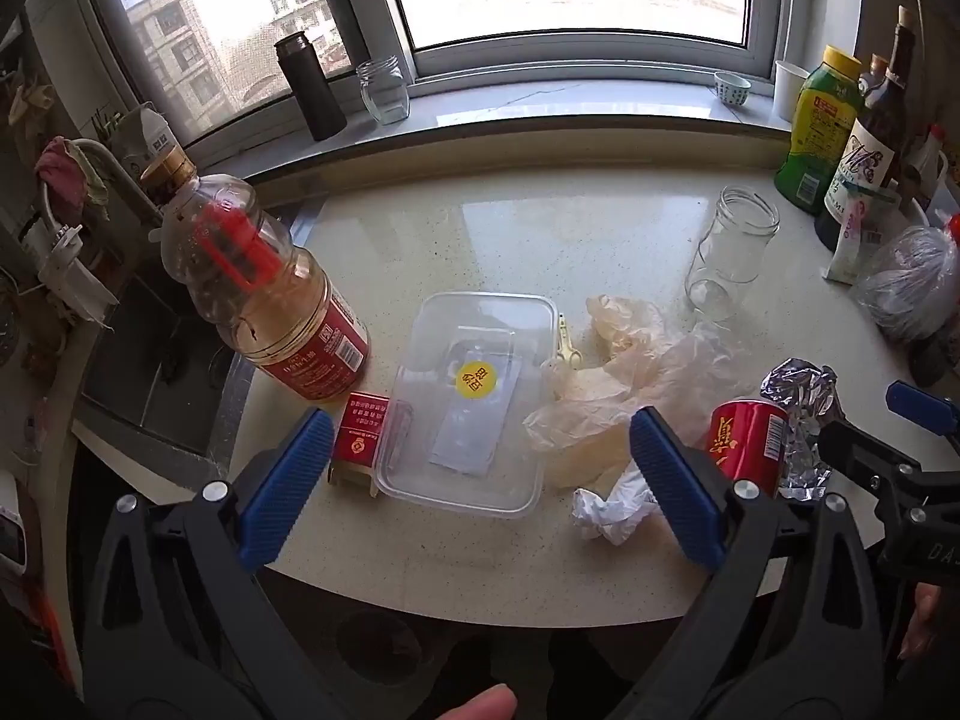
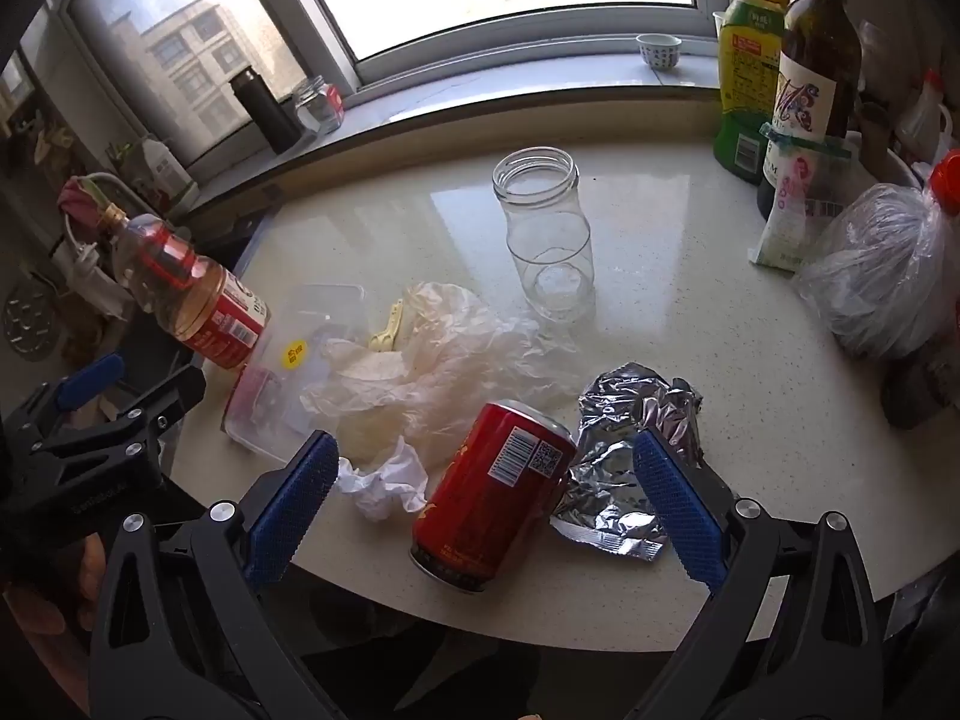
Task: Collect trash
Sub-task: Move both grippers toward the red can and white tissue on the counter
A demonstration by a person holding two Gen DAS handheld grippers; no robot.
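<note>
Trash lies on the pale counter [image 1: 540, 240]. A red can [image 2: 492, 489] lies tilted near the front edge, between the open fingers of my right gripper [image 2: 480, 510]. Crumpled foil [image 2: 636, 450] lies to its right, a white paper ball [image 2: 384, 480] to its left, a crumpled clear plastic bag [image 2: 444, 354] behind. My left gripper [image 1: 480, 492] is open and empty above a clear plastic box [image 1: 474, 396] with a yellow sticker; a red cigarette pack [image 1: 360, 438] lies beside the box. The can [image 1: 750, 444] and foil [image 1: 804, 414] also show in the left wrist view.
An oil bottle [image 1: 264, 288] stands at the left by the sink [image 1: 150, 360]. An empty glass jar [image 2: 546, 240] stands mid-counter. Bottles [image 2: 810, 78] and a filled plastic bag [image 2: 882, 276] crowd the right. A flask [image 1: 309, 87], a jar and a cup sit on the windowsill.
</note>
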